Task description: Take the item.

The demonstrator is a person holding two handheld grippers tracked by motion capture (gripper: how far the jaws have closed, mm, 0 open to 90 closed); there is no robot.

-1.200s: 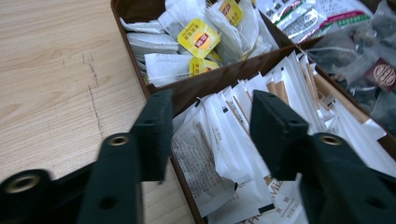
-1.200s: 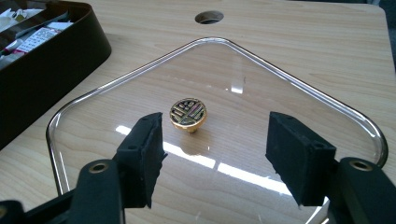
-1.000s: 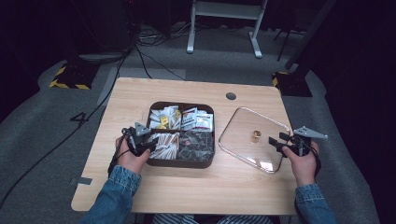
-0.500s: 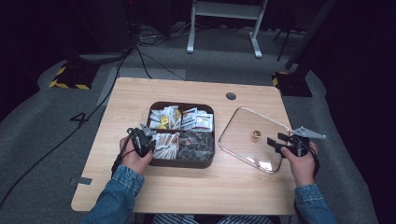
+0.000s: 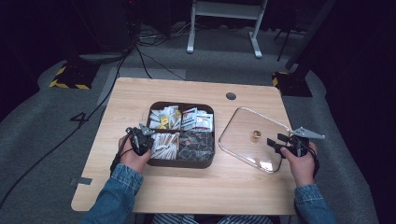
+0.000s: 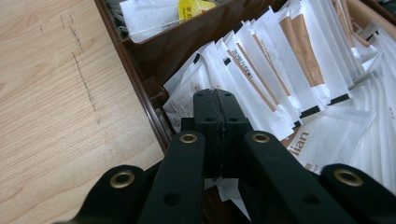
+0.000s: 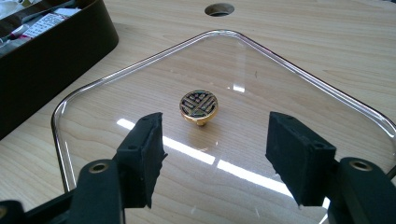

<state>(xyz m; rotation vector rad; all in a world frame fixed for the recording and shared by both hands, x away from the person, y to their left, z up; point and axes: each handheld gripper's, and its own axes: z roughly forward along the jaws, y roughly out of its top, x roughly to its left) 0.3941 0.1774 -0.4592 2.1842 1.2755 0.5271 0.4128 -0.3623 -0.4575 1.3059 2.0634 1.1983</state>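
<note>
A dark brown compartment box [image 5: 181,163] sits mid-table, full of white and brown sachets [image 6: 280,70]. My left gripper [image 5: 140,136] is at the box's left wall, over the near-left compartment. Its jaws are shut together with nothing between them, tips [image 6: 215,95] just above the sachets. A clear glass lid [image 5: 243,135] with a gold knob [image 7: 199,105] lies flat on the table right of the box. My right gripper [image 5: 279,143] hovers over the lid's near right edge, jaws open and pointed at the knob, which lies beyond the fingertips [image 7: 144,135].
The wooden table [image 5: 140,93] has a cable hole [image 5: 230,96] behind the lid. The box's far compartments hold red-printed packets [image 5: 198,119] and yellow-tagged ones [image 5: 164,120]. Cables and a white desk frame [image 5: 224,23] are on the floor beyond.
My left gripper has shifted slightly right toward the box's near-left compartment. The right gripper has held almost still over the lid.
</note>
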